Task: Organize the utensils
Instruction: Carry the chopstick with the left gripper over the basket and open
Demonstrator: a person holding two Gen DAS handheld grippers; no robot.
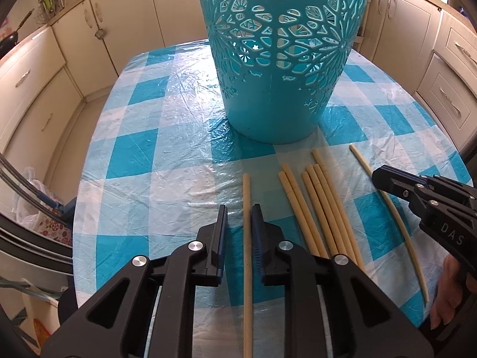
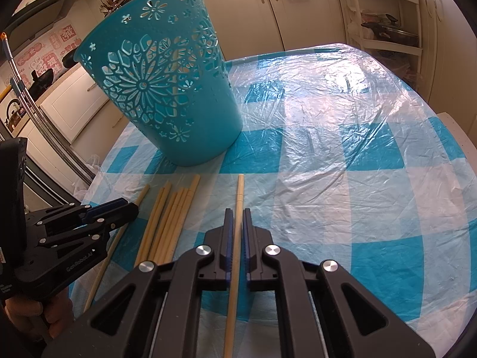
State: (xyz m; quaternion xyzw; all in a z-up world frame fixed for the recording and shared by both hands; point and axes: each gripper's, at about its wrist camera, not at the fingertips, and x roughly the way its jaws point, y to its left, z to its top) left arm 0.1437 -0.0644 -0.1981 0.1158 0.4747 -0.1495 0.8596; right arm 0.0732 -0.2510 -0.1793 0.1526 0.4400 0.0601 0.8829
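Several pale wooden chopsticks lie on the blue checked tablecloth in front of a tall teal openwork basket (image 1: 280, 59), which also shows in the right wrist view (image 2: 167, 89). My left gripper (image 1: 238, 208) is part open and straddles the leftmost chopstick (image 1: 246, 197); its right pad is against the stick and its left pad stands off. My right gripper (image 2: 237, 212) straddles the rightmost chopstick (image 2: 240, 191) with narrow gaps on both sides. A bundle of several chopsticks (image 1: 316, 203) lies between the two. The right gripper shows in the left wrist view (image 1: 387, 179), the left gripper in the right wrist view (image 2: 119, 208).
The table (image 2: 342, 149) is oval with a plastic cover. Cream kitchen cabinets (image 1: 44, 89) ring it. A plastic bag (image 1: 35, 208) sits off the table's left edge. A shelf rack with pans (image 2: 387, 29) stands at the back right.
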